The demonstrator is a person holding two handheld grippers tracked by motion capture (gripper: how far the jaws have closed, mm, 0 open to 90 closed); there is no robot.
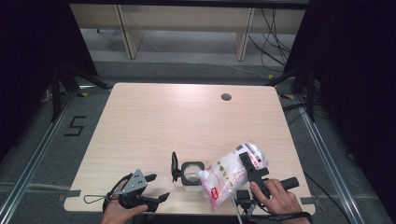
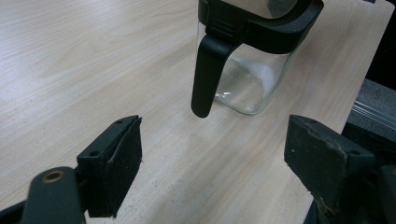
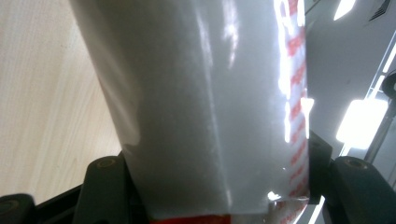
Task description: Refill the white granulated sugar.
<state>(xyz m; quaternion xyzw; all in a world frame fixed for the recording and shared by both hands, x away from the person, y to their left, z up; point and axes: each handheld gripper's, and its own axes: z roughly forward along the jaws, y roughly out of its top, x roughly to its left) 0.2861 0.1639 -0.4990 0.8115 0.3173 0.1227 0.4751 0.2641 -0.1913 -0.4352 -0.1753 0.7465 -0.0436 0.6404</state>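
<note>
High view first: where's the white plastic refill pouch with red print [image 1: 232,175]?
— At five o'clock on the table, clamped in the right gripper [image 1: 250,165], beside the clear glass jar with black lid [image 1: 190,171].
— Left gripper [image 1: 154,189]?
— Jaws apart, holding nothing, at seven o'clock.

a light wooden table [image 1: 154,121] with rounded corners is being shown in the middle of the high view, a round dark grommet hole [image 1: 226,97] being seen near its far edge. grey floor [image 1: 187,70] is being seen around the table, with a black "5" marking [image 1: 74,126] being displayed at the left. metal rails [image 1: 28,163] are being seen along both sides. pale wooden furniture legs [image 1: 126,32] are being seen at the back, black cables [image 1: 271,42] being trailed beside them. dark curtains [image 1: 28,56] are being hung at left and right. bright ceiling lights [image 3: 357,123] are being caught in the right gripper view.
</note>
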